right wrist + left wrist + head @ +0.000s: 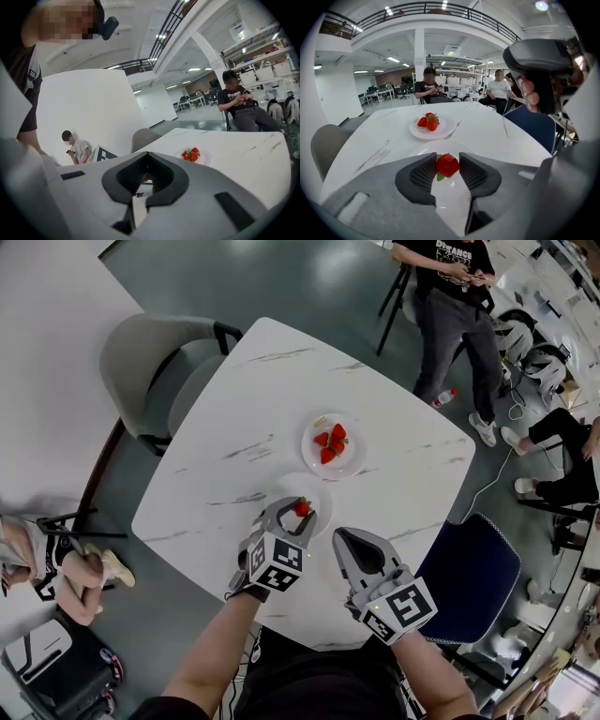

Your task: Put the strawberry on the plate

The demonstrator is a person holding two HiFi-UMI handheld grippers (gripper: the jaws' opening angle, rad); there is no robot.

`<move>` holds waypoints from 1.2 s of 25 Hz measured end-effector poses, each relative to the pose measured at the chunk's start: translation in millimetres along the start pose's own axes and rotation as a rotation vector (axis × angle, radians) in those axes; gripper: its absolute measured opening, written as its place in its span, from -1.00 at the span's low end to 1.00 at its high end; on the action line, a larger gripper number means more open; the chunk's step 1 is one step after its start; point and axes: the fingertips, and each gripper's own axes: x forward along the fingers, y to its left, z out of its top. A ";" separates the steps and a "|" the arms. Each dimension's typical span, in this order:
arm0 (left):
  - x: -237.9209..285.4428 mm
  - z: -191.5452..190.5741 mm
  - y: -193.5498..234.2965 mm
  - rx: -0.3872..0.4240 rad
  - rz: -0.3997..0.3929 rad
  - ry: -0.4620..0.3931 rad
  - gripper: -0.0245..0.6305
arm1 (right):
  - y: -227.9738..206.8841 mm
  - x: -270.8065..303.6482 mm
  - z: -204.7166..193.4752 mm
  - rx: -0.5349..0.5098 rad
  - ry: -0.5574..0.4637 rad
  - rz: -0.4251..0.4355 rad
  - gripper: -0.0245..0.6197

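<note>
My left gripper is shut on a red strawberry with green leaves, held just above an empty white plate near the table's front. Beyond it a second white plate holds three strawberries. My right gripper is shut with nothing in it, to the right of the left one over the table's near edge.
The white marble table has a grey chair at its left and a blue chair at its right. A person stands beyond the far right corner. Others sit nearby.
</note>
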 end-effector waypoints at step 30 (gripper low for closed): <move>-92.8 52.7 -10.8 -0.089 0.032 -0.125 -0.45 | 29.3 -25.6 30.2 0.006 0.023 0.004 -0.91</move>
